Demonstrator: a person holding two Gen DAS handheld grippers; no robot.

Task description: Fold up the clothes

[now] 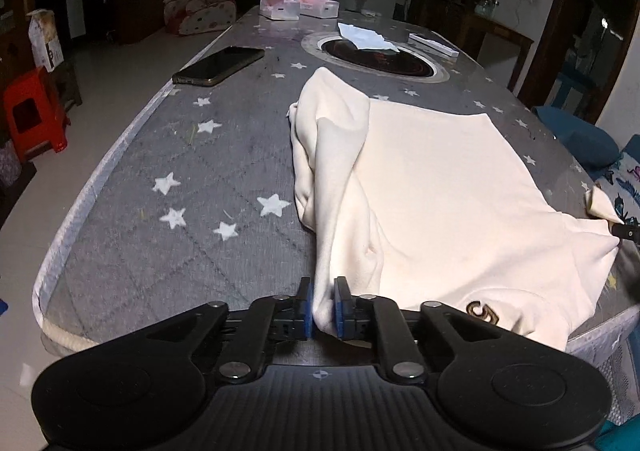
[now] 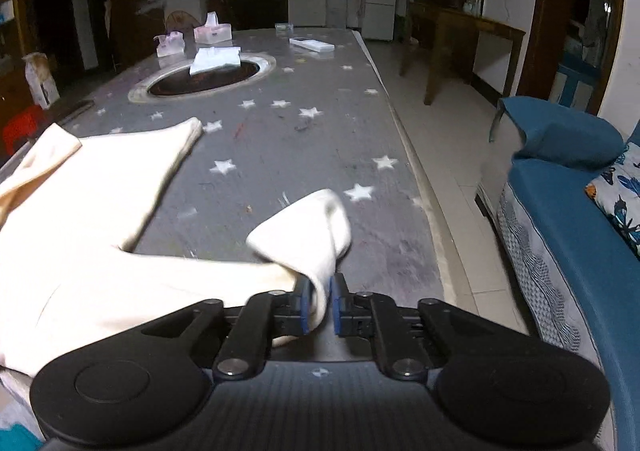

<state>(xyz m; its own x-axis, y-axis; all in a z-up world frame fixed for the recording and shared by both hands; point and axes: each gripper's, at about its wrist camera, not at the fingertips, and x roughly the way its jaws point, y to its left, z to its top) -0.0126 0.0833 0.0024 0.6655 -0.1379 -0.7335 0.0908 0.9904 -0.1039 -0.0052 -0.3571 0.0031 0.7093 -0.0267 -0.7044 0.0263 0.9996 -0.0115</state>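
1. The cream garment (image 1: 432, 187) lies on the star-printed table (image 1: 168, 155), its body spread flat. One side is already turned over in a bunched ridge along the left, and its near edge hangs toward you.
2. Your left gripper (image 1: 323, 305) has a fold of the near hem between its fingers. The jaws stand narrow with cloth filling the gap, but whether the blue pads pinch it or only flank it cannot be told.
3. Your right gripper (image 2: 319, 305) is likewise narrow. A loose flap of the garment's far-right corner drapes between its fingers and curls up ahead of them; a firm grip cannot be confirmed.
4. Handling, as a judgement: the fabric looks soft, light and limp. It will sag and crease wherever unsupported, so take it at doubled edges or corners, not in the flat middle.
5. The phone (image 1: 219, 65) lies well apart, to the left.
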